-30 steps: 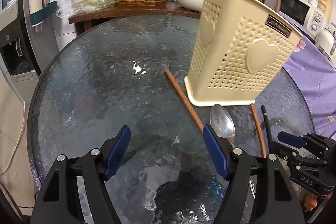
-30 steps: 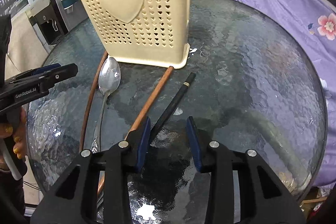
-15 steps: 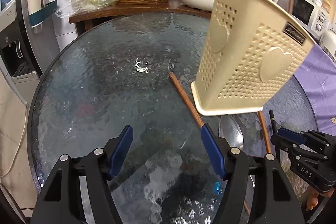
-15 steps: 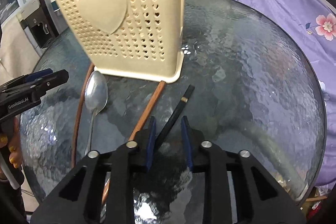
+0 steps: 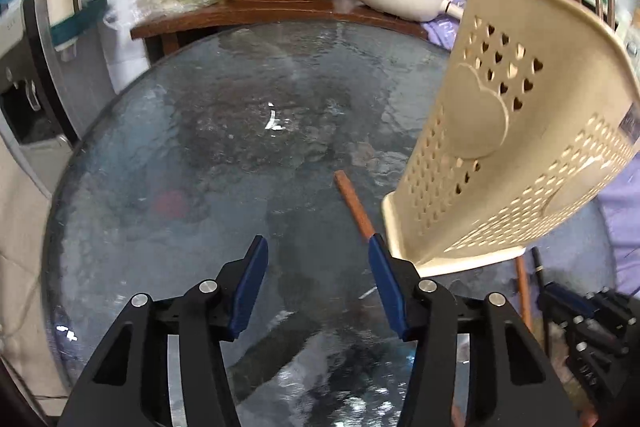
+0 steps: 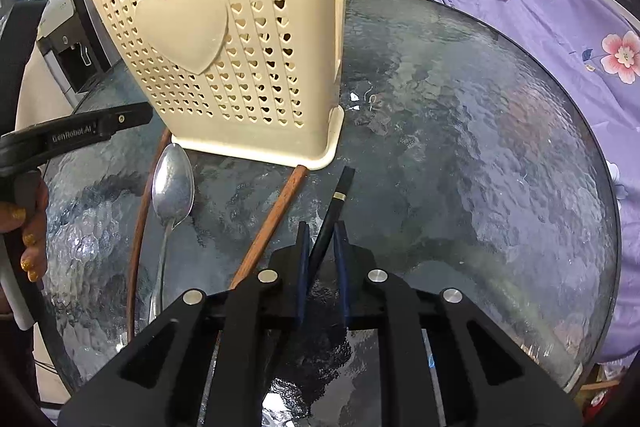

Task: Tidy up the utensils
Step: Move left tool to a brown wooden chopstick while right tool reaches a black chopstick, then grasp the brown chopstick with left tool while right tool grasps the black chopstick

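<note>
Table (image 6: pixel 480 147), round glass, holds one cream utensil basket (image 6: pixel 224 39), upright. Just in front of it lie four utensils: two brown chopsticks (image 6: pixel 276 215), one black chopstick (image 6: pixel 332 215), one spoon (image 6: pixel 172 187). Right gripper (image 6: pixel 320 227) has just been closing and clamps the black chopstick. Left gripper (image 5: pixel 316 247) has just been narrowing, pads apart, nothing between them, one brown chopstick's end (image 5: pixel 354 203) beside its right pad.

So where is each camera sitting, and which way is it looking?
Left wrist: rides the left gripper, looking down over the glass table towards the counter; only its open fingers show.
Right wrist: rides the right gripper, shut on the black chopstick; a hand shows left.
Shared: the cream holder, table and brown chopstick.
</note>
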### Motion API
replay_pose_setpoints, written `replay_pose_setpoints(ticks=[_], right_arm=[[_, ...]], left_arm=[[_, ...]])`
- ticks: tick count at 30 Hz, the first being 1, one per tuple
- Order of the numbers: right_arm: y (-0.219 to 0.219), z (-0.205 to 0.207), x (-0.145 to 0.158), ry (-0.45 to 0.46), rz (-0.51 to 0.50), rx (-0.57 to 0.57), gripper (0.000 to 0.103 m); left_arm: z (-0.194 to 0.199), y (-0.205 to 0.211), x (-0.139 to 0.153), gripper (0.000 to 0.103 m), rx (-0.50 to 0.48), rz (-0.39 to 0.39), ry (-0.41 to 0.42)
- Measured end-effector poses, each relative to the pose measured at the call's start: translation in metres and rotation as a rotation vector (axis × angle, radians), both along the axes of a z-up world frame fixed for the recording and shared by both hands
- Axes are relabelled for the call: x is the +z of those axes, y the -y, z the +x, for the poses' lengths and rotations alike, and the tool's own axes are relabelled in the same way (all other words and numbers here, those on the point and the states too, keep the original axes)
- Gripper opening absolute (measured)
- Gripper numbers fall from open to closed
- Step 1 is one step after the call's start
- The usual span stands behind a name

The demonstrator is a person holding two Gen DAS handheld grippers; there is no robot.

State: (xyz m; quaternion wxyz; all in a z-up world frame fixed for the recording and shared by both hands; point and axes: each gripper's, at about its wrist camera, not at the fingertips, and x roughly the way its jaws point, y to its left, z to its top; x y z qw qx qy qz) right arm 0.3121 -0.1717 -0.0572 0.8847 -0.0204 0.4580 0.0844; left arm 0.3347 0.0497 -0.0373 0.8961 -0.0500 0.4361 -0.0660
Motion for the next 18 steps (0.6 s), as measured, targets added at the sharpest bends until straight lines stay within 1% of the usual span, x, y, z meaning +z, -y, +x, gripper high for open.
replay_pose_setpoints(ticks=[2, 4, 7, 9, 11, 14, 15, 17, 18], right_arm=[[0.0, -0.001, -0.001, 0.002, 0.003, 0.002, 0.013], [-0.001, -0.002, -0.001, 0.001, 0.005, 0.003, 0.013], [-0.001, -0.003, -0.001, 0.003, 0.007, 0.003, 0.013], [-0.001, -0.002, 0.0, 0.005, 0.004, 0.002, 0.013], [-0.001, -0.003, 0.0, 0.007, 0.003, 0.0, 0.013], [-0.001, -0.005, 0.0, 0.007, 0.007, -0.001, 0.013], [-0.002, -0.005, 0.0, 0.006, 0.005, -0.001, 0.013], [-0.002, -0.006, 0.0, 0.007, 0.002, -0.001, 0.013], [-0.003, -0.006, 0.0, 0.008, 0.002, -0.001, 0.013]], left_arm=[[-0.001, 0.001, 0.0, 0.049, -0.017, -0.021, 0.002], [-0.006, 0.005, 0.0, 0.049, -0.061, -0.023, -0.004], [-0.017, 0.01, -0.003, 0.049, -0.102, -0.034, -0.015], [-0.022, 0.017, -0.005, 0.049, -0.128, -0.009, -0.018], [-0.024, 0.025, -0.008, 0.049, -0.14, 0.033, -0.019], [-0.023, 0.03, -0.011, 0.049, -0.149, 0.033, -0.028], [-0.023, 0.033, -0.011, 0.049, -0.154, 0.049, -0.028], [-0.022, 0.036, -0.011, 0.041, -0.158, 0.084, -0.022], [-0.022, 0.037, -0.011, 0.039, -0.16, 0.083, -0.022]])
